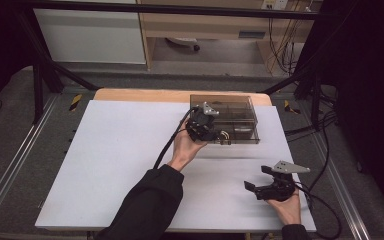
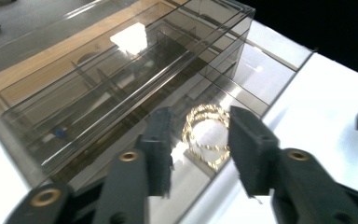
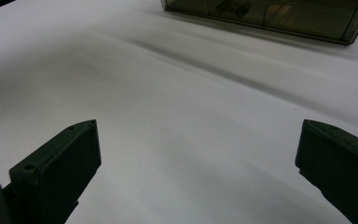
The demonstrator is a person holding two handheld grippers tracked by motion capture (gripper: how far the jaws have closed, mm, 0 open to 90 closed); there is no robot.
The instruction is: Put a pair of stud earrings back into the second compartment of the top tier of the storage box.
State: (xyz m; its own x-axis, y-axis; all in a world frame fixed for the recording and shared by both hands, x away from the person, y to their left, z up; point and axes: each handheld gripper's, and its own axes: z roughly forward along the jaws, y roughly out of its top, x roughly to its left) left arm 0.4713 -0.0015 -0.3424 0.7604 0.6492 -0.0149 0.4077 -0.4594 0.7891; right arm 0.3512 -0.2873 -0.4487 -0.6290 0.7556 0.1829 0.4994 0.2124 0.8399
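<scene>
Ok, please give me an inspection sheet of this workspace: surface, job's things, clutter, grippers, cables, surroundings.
Surface: white sheet over a wooden tabletop.
Job's things: smoky transparent plastic organiser box with compartments, at the far edge; coiled gold chain lying in its pulled-out bottom drawer.
Clutter: nothing seen.
Grippers: left gripper open, jaws either side of the chain, above it; right gripper open wide over the bare sheet.
Cables: black cable trailing from the left gripper; more cables at the right.
Surroundings: grey floor, black frame, wooden furniture behind.
</scene>
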